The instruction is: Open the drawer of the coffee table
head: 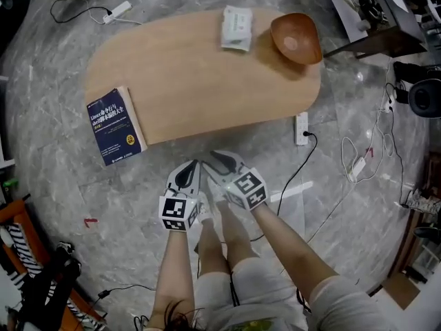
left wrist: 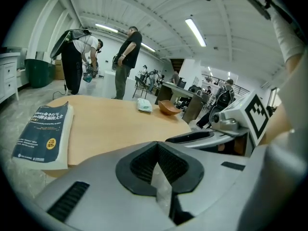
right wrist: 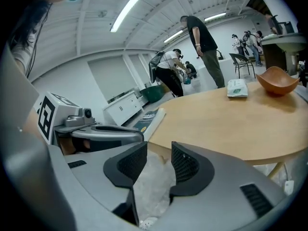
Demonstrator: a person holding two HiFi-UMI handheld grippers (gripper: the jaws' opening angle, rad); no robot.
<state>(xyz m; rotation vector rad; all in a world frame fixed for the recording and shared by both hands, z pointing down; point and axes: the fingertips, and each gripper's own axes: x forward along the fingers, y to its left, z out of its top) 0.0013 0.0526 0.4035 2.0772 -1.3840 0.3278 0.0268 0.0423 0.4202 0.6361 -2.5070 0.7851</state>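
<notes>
The coffee table (head: 200,74) has an oval light-wood top; no drawer front shows in any view. Both grippers hover side by side just before its near edge, above the floor. My left gripper (head: 191,167) is shut, its ribbed pads (left wrist: 144,165) meeting with nothing between them. My right gripper (head: 219,161) is open, its jaws apart with only floor showing in the gap (right wrist: 159,158). In the left gripper view the table top (left wrist: 115,124) lies ahead at about jaw height; in the right gripper view the table's edge (right wrist: 231,143) sits just beyond the pads.
On the table lie a blue book (head: 116,126) at the left end, a wooden bowl (head: 296,38) and a white packet (head: 236,27) at the far right. A power strip (head: 301,127) and cables lie on the floor right of the table. People stand beyond the table (left wrist: 127,61).
</notes>
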